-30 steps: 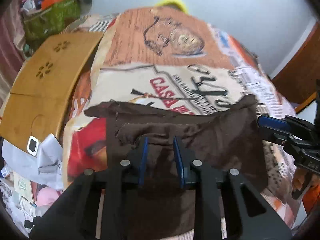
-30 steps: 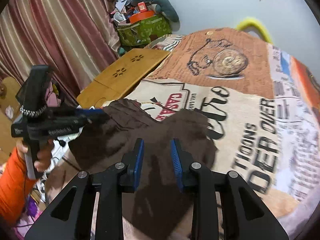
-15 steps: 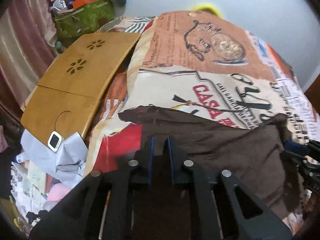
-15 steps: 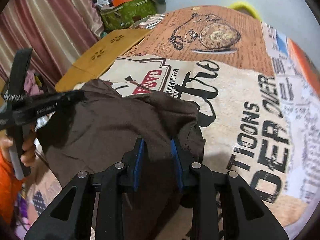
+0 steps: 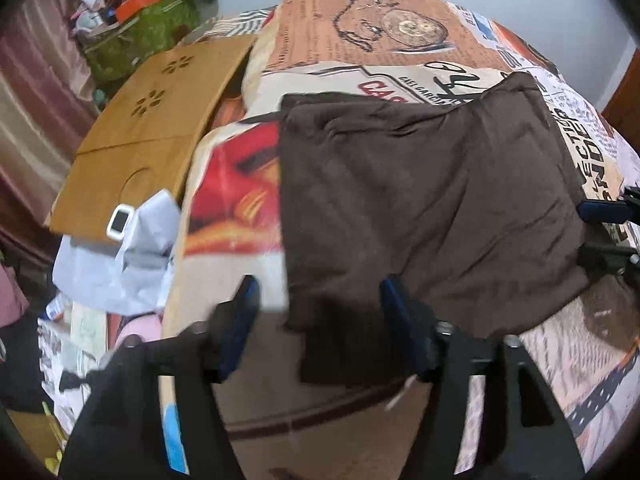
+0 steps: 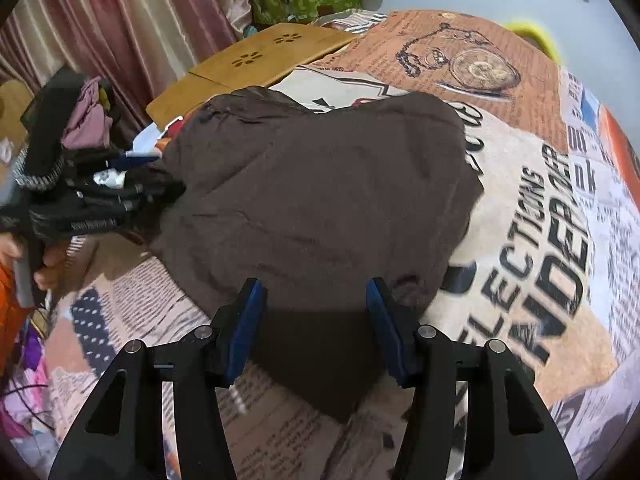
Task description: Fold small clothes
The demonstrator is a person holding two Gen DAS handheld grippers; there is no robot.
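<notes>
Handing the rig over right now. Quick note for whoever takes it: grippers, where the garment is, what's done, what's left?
Left gripper: jaws opening, pads off the cloth, the brown garment's near left edge between them.
Right gripper: jaws opening, nothing pinched, over the garment's near right edge.
Garment: lies on the printed bedspread, doubled over, a few wrinkles.
Done: one fold laid down.
Left: probably smooth it, then fold again to a smaller packet.

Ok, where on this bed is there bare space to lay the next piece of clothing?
Free: the printed bedspread right of the brown garment, and beyond it by the pocket-watch print. Crowded: the left edge, with the wooden lap table and clutter.
</notes>
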